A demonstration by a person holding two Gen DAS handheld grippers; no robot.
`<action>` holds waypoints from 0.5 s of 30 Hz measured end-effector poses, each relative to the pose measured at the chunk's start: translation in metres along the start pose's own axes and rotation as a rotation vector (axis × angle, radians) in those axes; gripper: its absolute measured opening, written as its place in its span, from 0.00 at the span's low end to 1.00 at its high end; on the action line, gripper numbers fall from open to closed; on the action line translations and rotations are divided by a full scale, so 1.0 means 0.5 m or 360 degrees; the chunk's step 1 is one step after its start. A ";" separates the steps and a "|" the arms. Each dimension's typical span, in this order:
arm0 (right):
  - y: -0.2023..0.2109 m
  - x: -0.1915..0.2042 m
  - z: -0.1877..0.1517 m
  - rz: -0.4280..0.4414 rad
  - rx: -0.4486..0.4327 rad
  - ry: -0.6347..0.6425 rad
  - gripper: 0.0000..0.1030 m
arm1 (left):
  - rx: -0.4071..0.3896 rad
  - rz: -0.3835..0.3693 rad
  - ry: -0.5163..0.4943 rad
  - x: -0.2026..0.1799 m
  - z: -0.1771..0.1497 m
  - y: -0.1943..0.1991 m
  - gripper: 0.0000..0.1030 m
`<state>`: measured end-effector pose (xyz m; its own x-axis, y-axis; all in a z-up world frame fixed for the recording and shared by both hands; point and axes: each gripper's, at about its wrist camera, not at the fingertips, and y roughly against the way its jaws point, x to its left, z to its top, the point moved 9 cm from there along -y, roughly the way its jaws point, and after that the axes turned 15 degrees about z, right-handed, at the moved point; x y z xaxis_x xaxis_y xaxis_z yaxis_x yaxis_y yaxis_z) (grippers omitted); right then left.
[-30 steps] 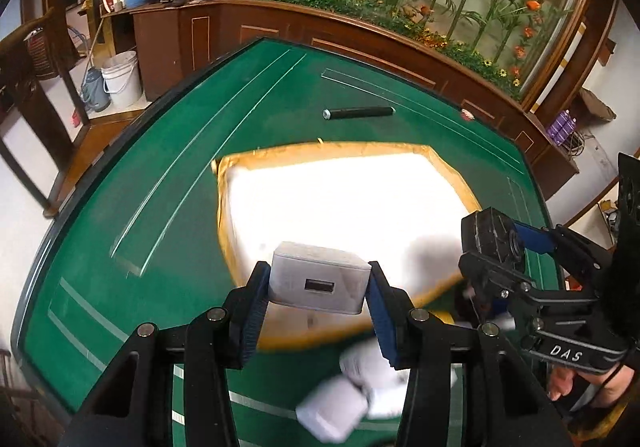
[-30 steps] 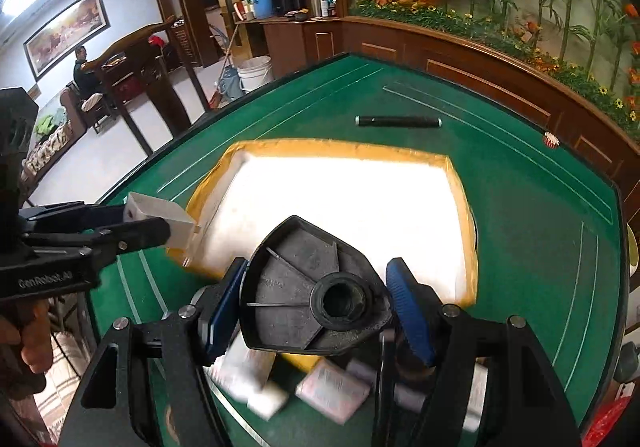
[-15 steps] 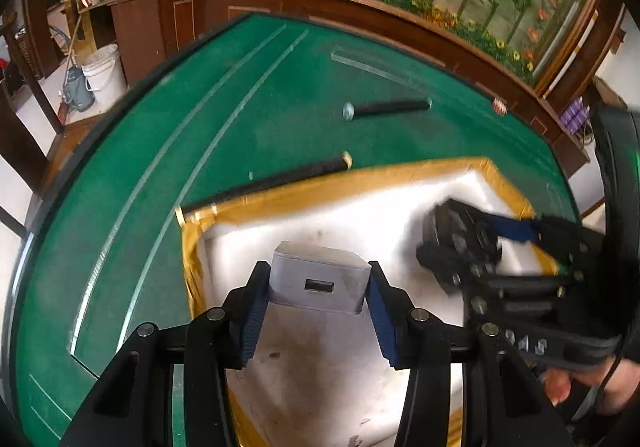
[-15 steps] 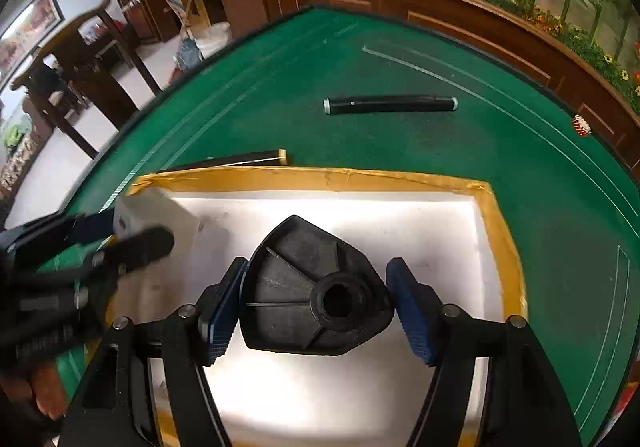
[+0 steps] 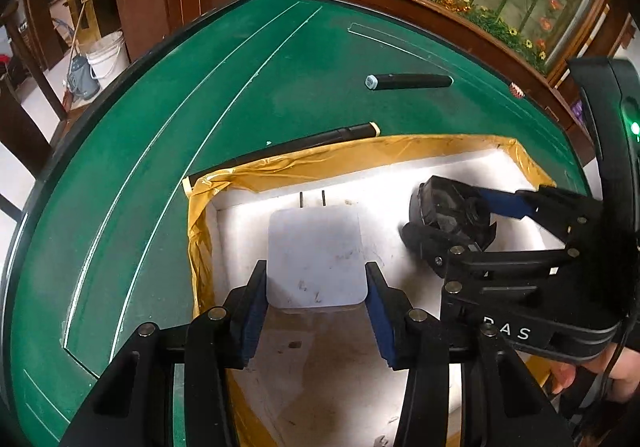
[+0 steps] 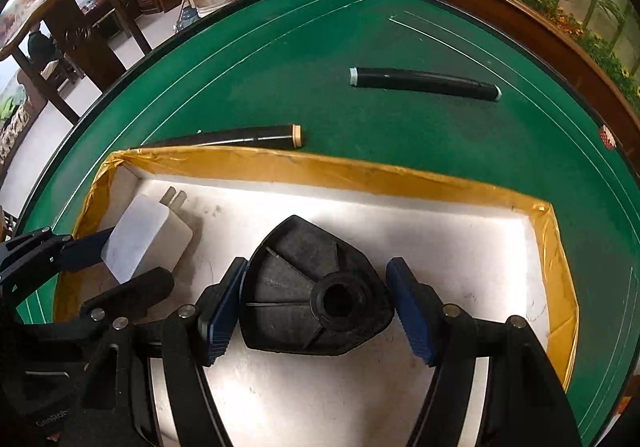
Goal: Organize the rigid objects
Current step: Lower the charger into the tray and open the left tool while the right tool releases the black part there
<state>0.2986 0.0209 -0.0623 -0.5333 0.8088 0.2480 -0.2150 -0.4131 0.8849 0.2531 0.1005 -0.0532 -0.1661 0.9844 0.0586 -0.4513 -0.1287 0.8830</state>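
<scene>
Your left gripper (image 5: pixel 316 299) is clamped on the white charger (image 5: pixel 316 257). Its blue pads press the charger's two sides, and the two metal prongs point toward 12 o'clock. You hold the charger inside the white box (image 5: pixel 460 171) with the yellow tape rim, near the box's corner at 10 o'clock.

Your right gripper (image 6: pixel 316 307) is clamped on the black plastic part (image 6: pixel 312 287), a rounded three-sided piece with a round hole in the middle. It is inside the same box, near the middle. From your left camera, the black part sits at 3 o'clock from the charger, a little apart from it.

On the green table (image 5: pixel 160 127), a thin black stick (image 6: pixel 240 137) with a tan end lies just beside the box's far wall, at 12 o'clock. A black tube (image 6: pixel 424 83) lies farther out on the table, well apart from the box.
</scene>
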 end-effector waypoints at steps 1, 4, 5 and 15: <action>-0.002 0.002 0.002 -0.0007 0.0009 0.0011 0.68 | -0.0007 0.0009 -0.0014 -0.002 -0.003 0.002 0.47; -0.001 0.008 0.002 -0.0019 0.0030 0.0045 0.68 | -0.0008 -0.0004 0.0005 -0.004 -0.006 0.009 0.54; 0.000 0.007 0.000 -0.0016 0.0033 0.0042 0.68 | -0.0011 -0.0043 0.0029 -0.005 -0.007 0.016 0.57; 0.093 0.012 -0.030 0.0062 -0.0129 0.0004 0.74 | -0.0104 -0.0035 0.0110 0.011 -0.050 0.111 0.79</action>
<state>0.2734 0.0003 -0.0255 -0.5446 0.7904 0.2804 -0.2596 -0.4768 0.8398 0.2051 0.0959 -0.0156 -0.2148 0.9766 0.0053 -0.5116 -0.1172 0.8512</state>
